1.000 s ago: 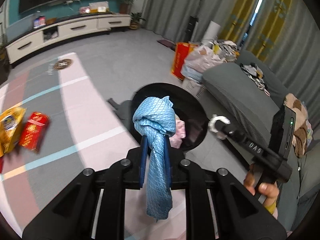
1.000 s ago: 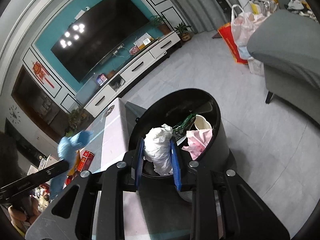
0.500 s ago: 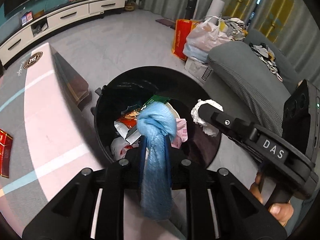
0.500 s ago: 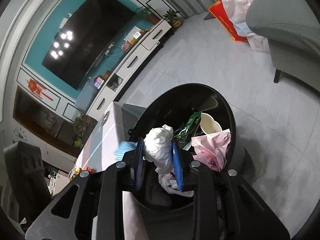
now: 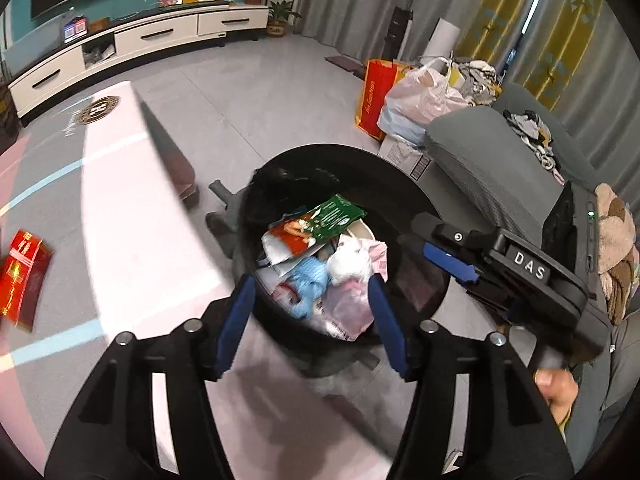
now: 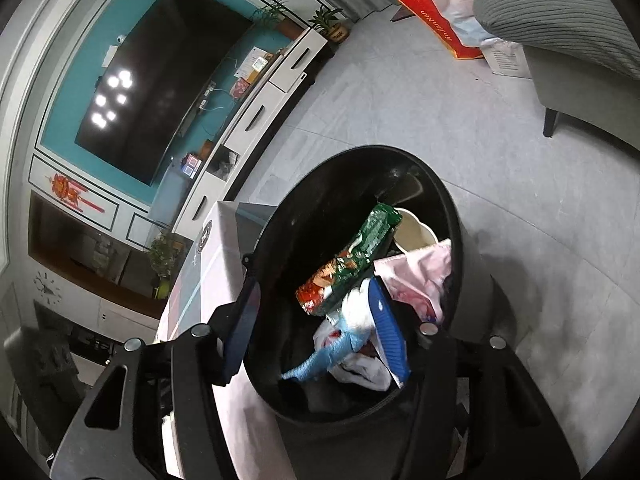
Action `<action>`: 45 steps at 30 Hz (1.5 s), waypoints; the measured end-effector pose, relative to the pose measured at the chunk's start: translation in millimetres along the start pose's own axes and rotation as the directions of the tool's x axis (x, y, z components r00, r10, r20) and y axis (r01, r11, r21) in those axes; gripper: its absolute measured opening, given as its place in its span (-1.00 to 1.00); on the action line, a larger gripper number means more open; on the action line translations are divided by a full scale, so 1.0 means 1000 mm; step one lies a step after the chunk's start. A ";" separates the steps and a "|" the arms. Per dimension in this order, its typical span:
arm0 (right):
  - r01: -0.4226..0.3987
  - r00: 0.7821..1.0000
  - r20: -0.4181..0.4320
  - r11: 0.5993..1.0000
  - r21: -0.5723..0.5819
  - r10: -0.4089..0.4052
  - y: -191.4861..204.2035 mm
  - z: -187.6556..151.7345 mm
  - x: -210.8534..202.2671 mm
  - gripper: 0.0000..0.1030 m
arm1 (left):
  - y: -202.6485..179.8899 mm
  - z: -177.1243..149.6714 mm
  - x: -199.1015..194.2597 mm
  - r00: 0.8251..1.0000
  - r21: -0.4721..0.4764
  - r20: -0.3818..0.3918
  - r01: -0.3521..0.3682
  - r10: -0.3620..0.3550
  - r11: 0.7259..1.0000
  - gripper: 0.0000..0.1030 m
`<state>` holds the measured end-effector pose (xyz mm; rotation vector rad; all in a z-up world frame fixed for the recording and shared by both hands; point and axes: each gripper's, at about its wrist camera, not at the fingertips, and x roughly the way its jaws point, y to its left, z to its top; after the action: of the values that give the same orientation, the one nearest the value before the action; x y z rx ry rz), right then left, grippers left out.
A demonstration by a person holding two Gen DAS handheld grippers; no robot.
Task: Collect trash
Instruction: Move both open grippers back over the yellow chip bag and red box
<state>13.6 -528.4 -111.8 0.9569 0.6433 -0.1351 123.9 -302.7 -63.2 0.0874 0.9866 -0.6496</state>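
Fingers on your left gripper [image 5: 310,316] and right gripper [image 6: 316,330] have just sprung apart, nothing clamped. Blue cloth [image 5: 308,280] and white wad [image 5: 348,264], both held a second ago, now lie in the black bin [image 5: 400,176]; next, the red packet [image 5: 22,276]

A blue cloth [image 5: 306,280] and crumpled white wad [image 5: 348,266] lie inside the black bin [image 5: 400,176].

White letters "DAS" sit on a small plate on the black body of the right gripper [image 5: 450,258], seen from the left wrist view. The red shopping bag [image 5: 374,100] on the floor carries yellow lettering running down its side, too small to read; same bag in the right wrist view [image 6: 440,16], lettering upside down, unreadable. Round dark emblem [image 5: 99,109] on the table has a ring of text, illegible. Red box [image 5: 22,276] shows gold characters, blurred.
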 end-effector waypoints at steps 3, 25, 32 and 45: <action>0.009 1.000 -0.013 1.000 -0.016 -0.009 0.001 -0.011 -0.008 0.11 | 0.012 -0.020 -0.021 1.000 -0.010 0.014 -0.016 0.017 1.000 0.34; -0.027 0.984 -0.176 0.926 -0.378 -0.043 0.118 -0.101 -0.015 0.13 | 0.173 -0.177 -0.155 0.975 -0.419 -0.021 -0.210 0.222 0.883 0.61; -0.077 0.962 -0.266 0.877 -0.475 -0.060 0.171 -0.143 0.015 0.14 | 0.216 -0.213 -0.187 0.966 -0.528 -0.002 -0.219 0.257 0.820 0.63; -0.057 0.945 -0.285 0.780 -0.623 -0.159 0.244 -0.195 0.074 0.38 | 0.266 -0.237 -0.200 0.963 -0.606 0.044 -0.186 0.266 0.773 0.64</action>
<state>78.5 -219.2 -58.2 0.3038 0.9447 0.1917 16.6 90.6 -94.7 -0.3907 0.9984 -0.0930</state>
